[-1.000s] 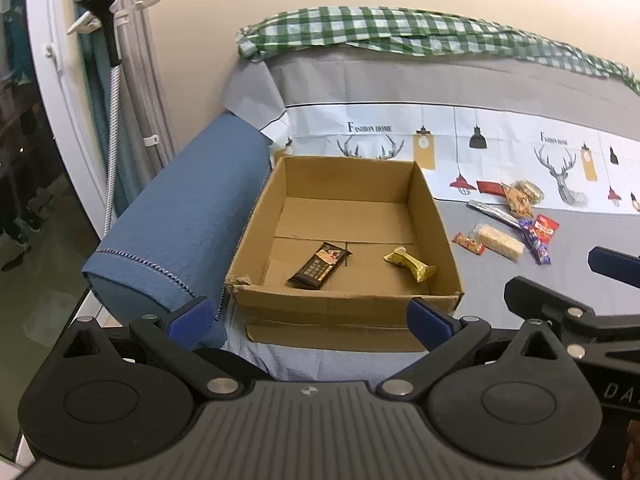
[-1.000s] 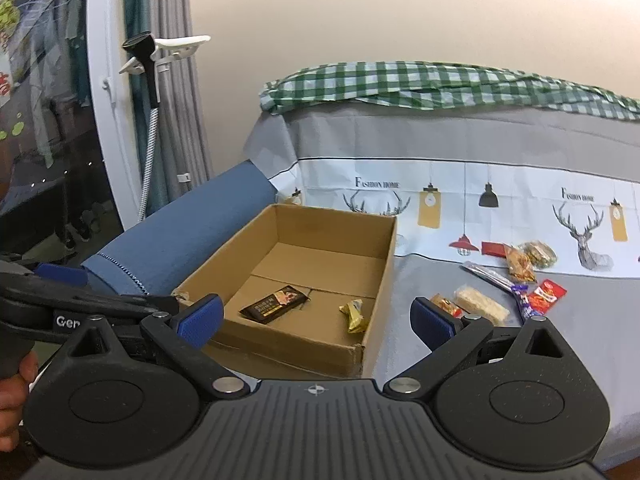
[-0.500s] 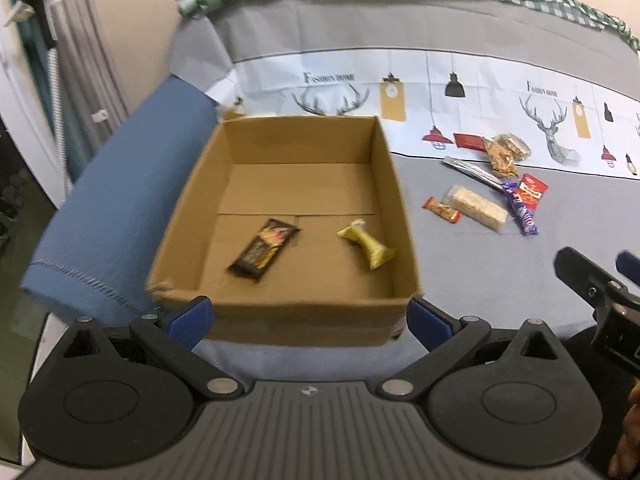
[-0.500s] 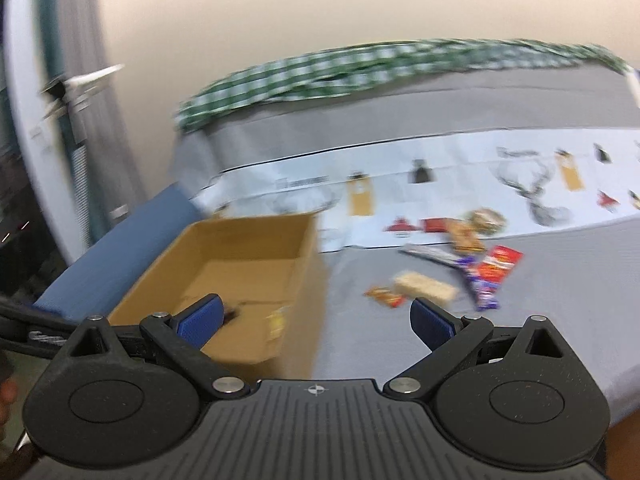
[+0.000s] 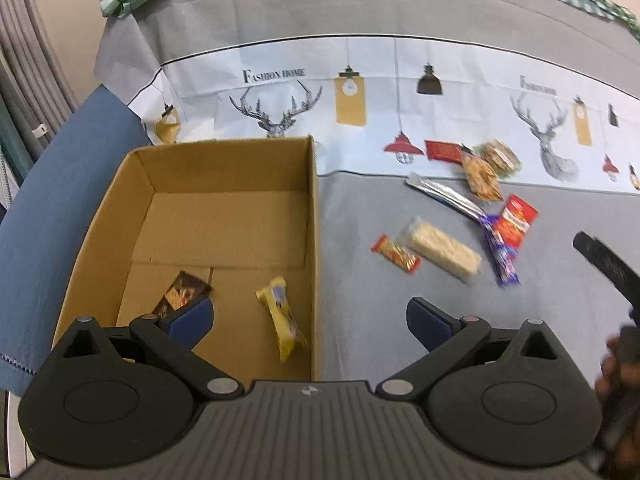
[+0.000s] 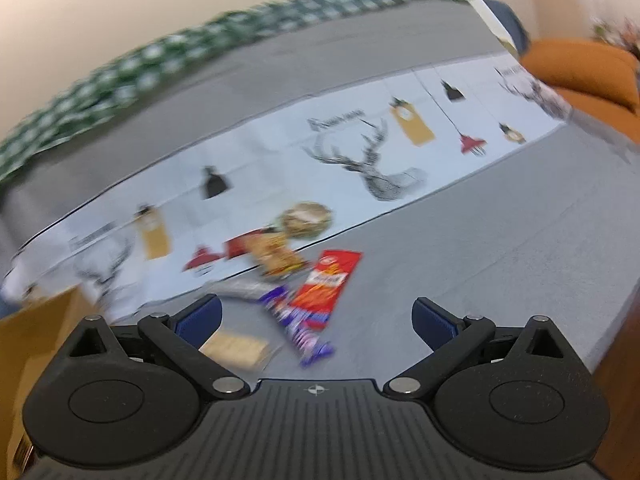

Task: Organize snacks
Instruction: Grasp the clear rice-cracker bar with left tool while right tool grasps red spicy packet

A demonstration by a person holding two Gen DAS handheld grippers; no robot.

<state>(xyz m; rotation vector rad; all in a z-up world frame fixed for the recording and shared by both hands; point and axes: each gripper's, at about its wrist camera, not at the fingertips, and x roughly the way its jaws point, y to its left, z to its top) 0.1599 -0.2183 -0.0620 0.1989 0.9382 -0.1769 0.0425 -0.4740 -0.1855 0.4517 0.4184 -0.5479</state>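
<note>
Because the open brown cardboard box (image 5: 224, 240) serves as the collecting place, it sits at the left end of the grey cloth-covered surface (image 5: 400, 312), against a blue padded armrest (image 5: 52, 184), and it already holds a dark brown chocolate bar wrapper (image 5: 182, 292) and a yellow twisted candy wrapper (image 5: 282, 312) on its floor. The loose snacks lie in a cluster well apart from the box to its right: a small red and gold candy bar (image 5: 395, 253) just beside a pale rice-cracker bar in clear wrap (image 5: 442, 249), a purple wrapped bar (image 5: 500, 254) overlapped by a red and orange packet (image 5: 516, 220), a long silver sachet (image 5: 444, 193), and further back an orange snack bag (image 5: 482, 176), a round cookie pack (image 5: 498, 156) and a flat red packet (image 5: 442, 150). The left gripper (image 5: 310, 318) hangs over the box's right wall with its jaws spread wide and nothing between them, seemingly waiting. The right gripper (image 6: 316, 320), equally wide and empty, points down at the cluster, the purple bar (image 6: 298, 330) and red packet (image 6: 326, 284) lying between its blue pads (image 6: 200, 316); the view is blurred, so it is likely mid-reach toward one of these, and a low, centred closing would suit such thin wrappers
</note>
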